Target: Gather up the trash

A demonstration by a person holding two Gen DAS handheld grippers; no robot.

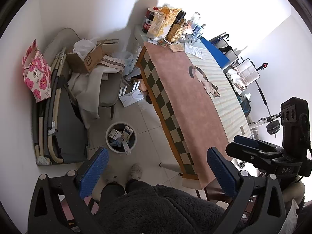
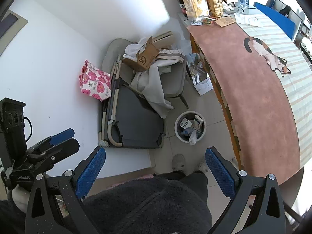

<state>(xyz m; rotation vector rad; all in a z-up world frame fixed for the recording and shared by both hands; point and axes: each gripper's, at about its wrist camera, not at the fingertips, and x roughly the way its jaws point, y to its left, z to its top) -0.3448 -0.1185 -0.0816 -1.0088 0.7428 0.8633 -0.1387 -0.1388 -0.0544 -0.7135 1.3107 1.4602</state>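
Both grippers, left gripper point(image 1: 158, 173) and right gripper point(image 2: 156, 172), are hovering empty with fingers spread wide beside the bench point(image 2: 253, 97); next likely calling for locating remaining litter near the bin point(image 2: 190, 126).

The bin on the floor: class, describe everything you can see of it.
The bin is a small round white tub, open-topped, standing upright on the tiled floor beside the table, apart from its cloth. It holds small cartons and crumpled wrappers; one white scrap hangs over the near rim. Neither gripper touches it.
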